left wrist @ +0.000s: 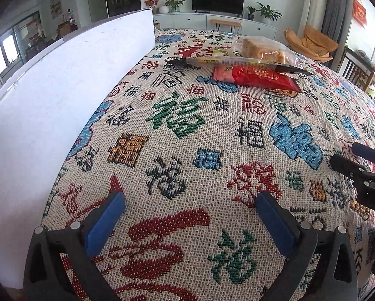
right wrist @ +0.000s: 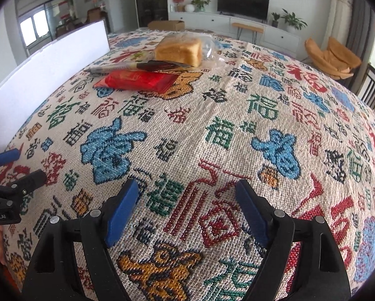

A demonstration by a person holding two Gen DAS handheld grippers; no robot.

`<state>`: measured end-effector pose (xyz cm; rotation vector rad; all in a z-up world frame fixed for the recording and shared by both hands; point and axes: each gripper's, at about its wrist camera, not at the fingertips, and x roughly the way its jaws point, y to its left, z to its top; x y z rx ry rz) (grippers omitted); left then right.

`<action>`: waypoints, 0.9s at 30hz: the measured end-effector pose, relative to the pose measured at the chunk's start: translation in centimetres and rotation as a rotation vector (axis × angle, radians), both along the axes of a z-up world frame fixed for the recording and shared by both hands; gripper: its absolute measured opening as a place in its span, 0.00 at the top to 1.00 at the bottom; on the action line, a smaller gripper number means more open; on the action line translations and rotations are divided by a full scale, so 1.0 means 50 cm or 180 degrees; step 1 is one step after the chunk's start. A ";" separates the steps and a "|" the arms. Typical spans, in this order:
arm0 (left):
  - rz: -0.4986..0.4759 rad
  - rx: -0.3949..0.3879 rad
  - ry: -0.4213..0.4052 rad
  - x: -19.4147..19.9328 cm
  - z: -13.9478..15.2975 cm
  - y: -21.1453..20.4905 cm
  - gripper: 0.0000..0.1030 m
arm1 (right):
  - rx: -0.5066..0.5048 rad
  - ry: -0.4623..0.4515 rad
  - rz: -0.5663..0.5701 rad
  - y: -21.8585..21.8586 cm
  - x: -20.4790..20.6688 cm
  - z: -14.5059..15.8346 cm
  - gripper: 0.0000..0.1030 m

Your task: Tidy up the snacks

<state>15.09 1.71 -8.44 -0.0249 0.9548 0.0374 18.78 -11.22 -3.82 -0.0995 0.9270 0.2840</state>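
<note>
A small pile of snacks lies at the far side of the patterned tablecloth (left wrist: 187,150). It holds a red packet (left wrist: 257,76) (right wrist: 139,80), a long thin dark-ended packet (left wrist: 237,62) (right wrist: 147,65) across it, and a bagged loaf of bread (left wrist: 262,47) (right wrist: 179,50) behind. My left gripper (left wrist: 190,202) hangs open over bare cloth, well short of the pile. My right gripper (right wrist: 187,190) is open too, with only cloth between its blue pads. Each gripper shows at the edge of the other's view: the right gripper (left wrist: 353,158), the left gripper (right wrist: 24,168).
A tall white board (left wrist: 62,95) (right wrist: 47,67) stands along the left edge of the table. Beyond the table are a TV cabinet (left wrist: 212,22), a wooden stool (right wrist: 247,28), an orange chair (right wrist: 330,57) and a cardboard box (right wrist: 166,25).
</note>
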 end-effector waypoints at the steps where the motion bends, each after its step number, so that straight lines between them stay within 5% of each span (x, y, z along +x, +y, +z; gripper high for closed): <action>1: 0.0000 -0.0004 0.0000 0.000 0.000 0.000 0.00 | 0.0000 0.0001 0.0000 0.001 0.000 0.000 0.20; 21: 0.0000 -0.0003 -0.0002 0.001 0.000 0.001 0.00 | -0.0037 0.0116 0.0139 0.010 0.011 0.004 0.14; 23: 0.0001 -0.0005 -0.0002 0.002 0.001 0.001 0.00 | -0.0011 0.0150 0.0350 0.026 0.035 0.030 0.18; 27: 0.0001 -0.0005 -0.0002 0.002 0.001 0.002 0.00 | -0.0033 -0.0430 0.0720 0.078 0.102 0.150 0.15</action>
